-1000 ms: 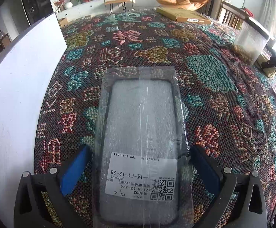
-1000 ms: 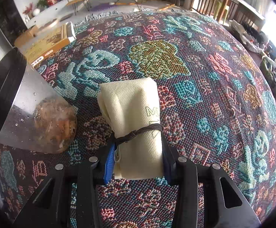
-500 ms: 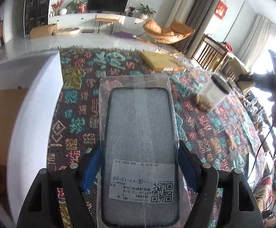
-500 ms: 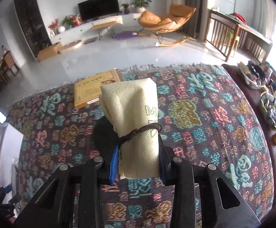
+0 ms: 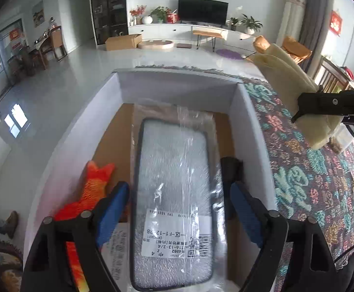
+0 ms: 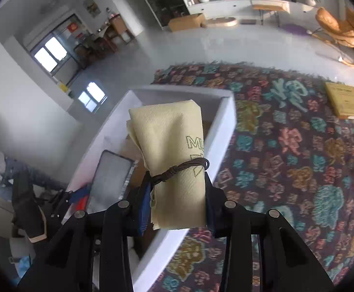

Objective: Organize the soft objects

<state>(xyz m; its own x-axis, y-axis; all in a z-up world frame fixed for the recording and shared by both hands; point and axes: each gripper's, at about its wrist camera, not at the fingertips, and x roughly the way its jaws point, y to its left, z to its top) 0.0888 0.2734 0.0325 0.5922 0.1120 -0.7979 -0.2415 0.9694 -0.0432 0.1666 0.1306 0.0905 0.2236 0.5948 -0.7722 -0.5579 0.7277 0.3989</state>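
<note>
Clear plastic wraps the phone case (image 5: 174, 194) between the left gripper (image 5: 179, 204) jaws, which have just been opening, pads clear of it, above the white box (image 5: 247, 112) (an orange plush fish (image 5: 89, 194) inside). Right view: the right gripper (image 6: 177, 206), jaws loosening, clasps the tied yellow cloth (image 6: 172, 150) over the box rim (image 6: 223, 131); the patterned tablecloth (image 6: 298, 158) shows a yellow book (image 6: 347, 102).

A patterned woven cloth (image 6: 286, 160) covered the desk, and on it sat a white open box (image 5: 249, 126) at the edge and a flat yellow box (image 6: 346, 103) farther off.
</note>
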